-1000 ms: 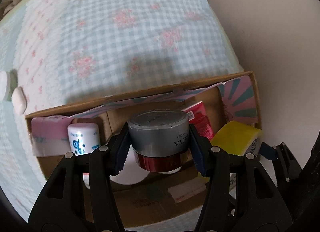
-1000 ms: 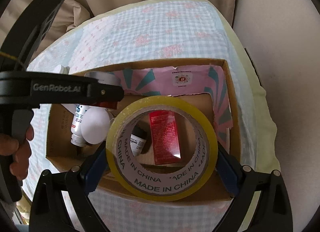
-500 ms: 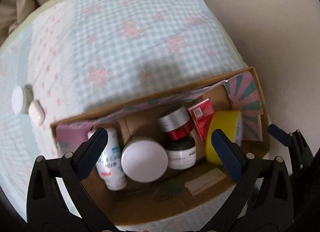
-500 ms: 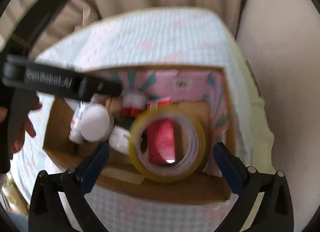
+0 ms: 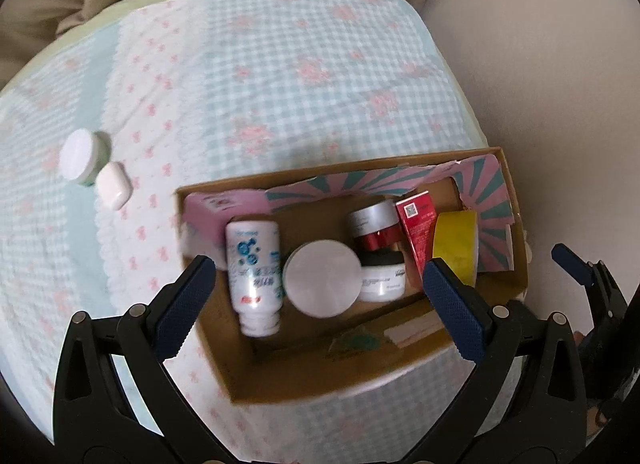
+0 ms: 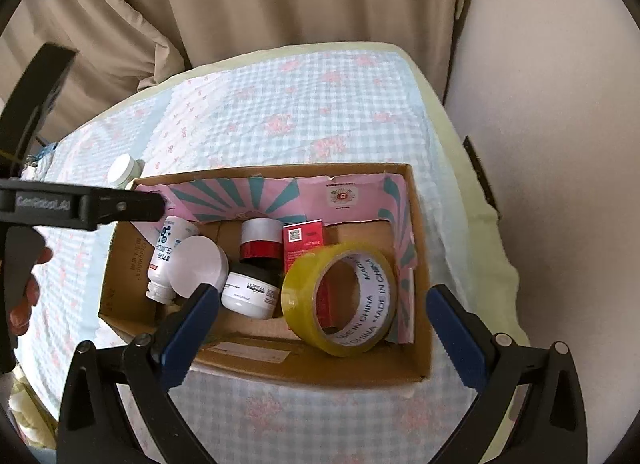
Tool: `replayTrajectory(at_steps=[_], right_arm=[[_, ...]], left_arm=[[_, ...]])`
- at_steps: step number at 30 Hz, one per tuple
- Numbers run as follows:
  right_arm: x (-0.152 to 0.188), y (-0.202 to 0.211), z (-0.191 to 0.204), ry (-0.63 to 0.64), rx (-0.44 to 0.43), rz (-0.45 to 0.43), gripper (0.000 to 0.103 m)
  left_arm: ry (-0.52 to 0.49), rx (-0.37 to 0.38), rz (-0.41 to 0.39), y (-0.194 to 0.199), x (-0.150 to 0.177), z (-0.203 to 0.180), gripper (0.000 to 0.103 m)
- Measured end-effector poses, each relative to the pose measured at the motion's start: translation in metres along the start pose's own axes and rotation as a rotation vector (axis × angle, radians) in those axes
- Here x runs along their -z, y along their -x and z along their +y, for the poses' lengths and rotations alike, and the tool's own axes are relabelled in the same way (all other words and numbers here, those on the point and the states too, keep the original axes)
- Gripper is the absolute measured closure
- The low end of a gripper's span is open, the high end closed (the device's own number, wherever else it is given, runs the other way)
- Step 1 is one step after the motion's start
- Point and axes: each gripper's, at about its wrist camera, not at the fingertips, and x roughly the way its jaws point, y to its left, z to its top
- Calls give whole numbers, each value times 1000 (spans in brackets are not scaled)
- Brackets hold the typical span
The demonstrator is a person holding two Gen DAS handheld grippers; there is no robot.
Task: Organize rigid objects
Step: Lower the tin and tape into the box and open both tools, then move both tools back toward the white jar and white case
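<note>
Both loads now in box (image 6: 420, 264)

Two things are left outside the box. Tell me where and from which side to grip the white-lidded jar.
Grip the white-lidded jar across its round side wall below the lid, coming from above with the open left claw. It stands upright on the checked cloth. The small white case touches its right, so place the fingers on the free front and back.

Soft, dim daylight (perhaps window-lit); slight blur, fisheye-warped dark edges.
</note>
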Motion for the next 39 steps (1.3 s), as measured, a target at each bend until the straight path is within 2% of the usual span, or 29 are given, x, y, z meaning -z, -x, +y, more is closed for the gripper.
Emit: replayTrajectory(at_steps=[6,11,18,23,28,34,39], right_arm=[[2,24,4,-19,-12,-13,0],[1,51,27,8,-14,-35,0],[-2,93,82,42,-14,-23,0],[1,121,133,69,-14,-51,0],[3,137,174,35,11,-84,0],[1,143,230,25,19,-86,0],[-4,142,272,-4,37,-96,0]], left_arm=[[48,4,-51,38,24,25,0],[82,1,-108,79,46,51,0],[105,-12,-183,139,78,99,0],[94,-22,-213,177,103,141,0],[74,-33,-233,204,122,186,0],[73,-21,-254,231,133,244,0],[41,5,-246,234,122,290,0]])
